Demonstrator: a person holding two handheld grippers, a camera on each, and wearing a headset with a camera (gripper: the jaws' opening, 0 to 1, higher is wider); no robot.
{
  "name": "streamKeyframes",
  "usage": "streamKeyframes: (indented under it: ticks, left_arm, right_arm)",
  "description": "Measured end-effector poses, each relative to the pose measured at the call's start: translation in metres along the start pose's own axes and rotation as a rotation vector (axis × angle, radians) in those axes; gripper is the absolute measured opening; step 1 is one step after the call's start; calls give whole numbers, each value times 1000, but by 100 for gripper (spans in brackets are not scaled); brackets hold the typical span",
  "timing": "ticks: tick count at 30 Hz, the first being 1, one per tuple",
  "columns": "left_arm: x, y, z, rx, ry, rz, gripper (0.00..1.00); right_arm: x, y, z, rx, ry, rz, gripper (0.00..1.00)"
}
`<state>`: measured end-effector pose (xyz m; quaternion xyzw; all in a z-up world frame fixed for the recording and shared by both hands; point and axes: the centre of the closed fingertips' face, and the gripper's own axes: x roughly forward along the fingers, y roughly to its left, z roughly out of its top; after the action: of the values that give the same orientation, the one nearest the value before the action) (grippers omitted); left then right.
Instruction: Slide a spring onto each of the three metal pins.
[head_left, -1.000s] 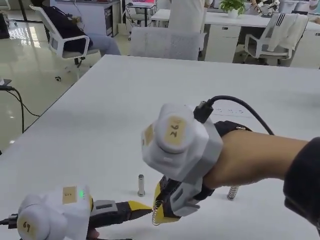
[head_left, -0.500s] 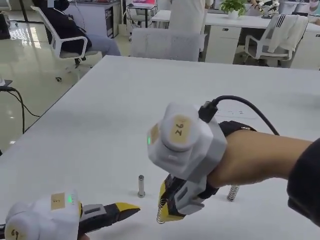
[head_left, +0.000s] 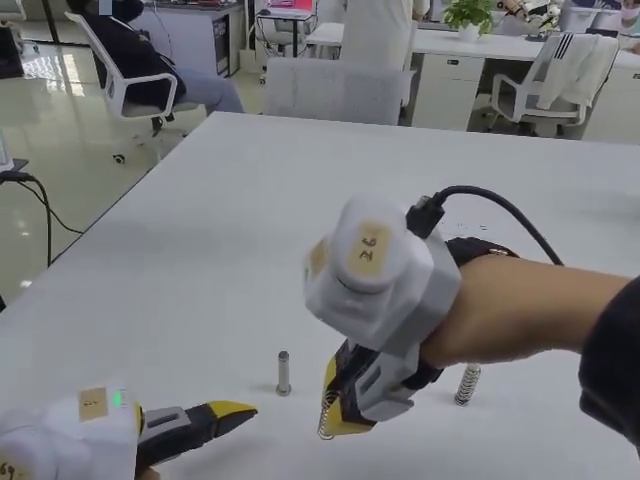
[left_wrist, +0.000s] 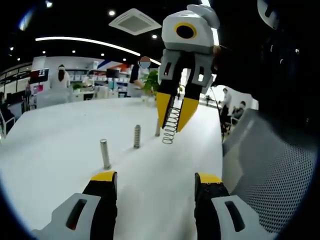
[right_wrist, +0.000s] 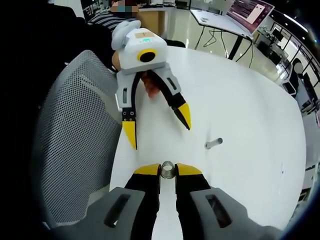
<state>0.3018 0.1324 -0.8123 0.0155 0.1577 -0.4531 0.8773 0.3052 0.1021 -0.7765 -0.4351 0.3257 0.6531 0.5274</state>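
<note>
My right gripper (head_left: 338, 420) hangs low over the white table (head_left: 230, 230), shut on a small spring (head_left: 327, 413) that points downward. Left of it stands a bare metal pin (head_left: 284, 372). Another pin, with a spring on it (head_left: 466, 385), stands to the right, beside my wrist. My left gripper (head_left: 238, 412) lies open at the bottom left, apart from the spring. In the left gripper view my open gripper (left_wrist: 156, 177) frames the bare pin (left_wrist: 104, 153), the sprung pin (left_wrist: 136, 136) and the held spring (left_wrist: 171, 125). The right gripper view shows the spring (right_wrist: 167, 170) end-on between the pads.
A grey chair (head_left: 330, 90) stands at the table's far edge, with other office chairs and desks behind. A mesh chair back (left_wrist: 270, 165) is close beside the near edge. The table top beyond the pins is bare.
My left gripper has drawn back to the left, away from the right gripper, and now stands open. The right gripper keeps the spring in nearly the same place.
</note>
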Motion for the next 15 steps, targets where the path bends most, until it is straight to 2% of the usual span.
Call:
streamKeyframes:
  ticks: [8, 15]
  left_arm:
    - [-5, 8, -3, -10, -1, 29, 59]
    - [-5, 8, -3, -13, -3, 34, 59]
  right_arm:
    - [-3, -10, 0, 13, -5, -14, 8]
    - [-6, -19, 2, 11, -5, -19, 8]
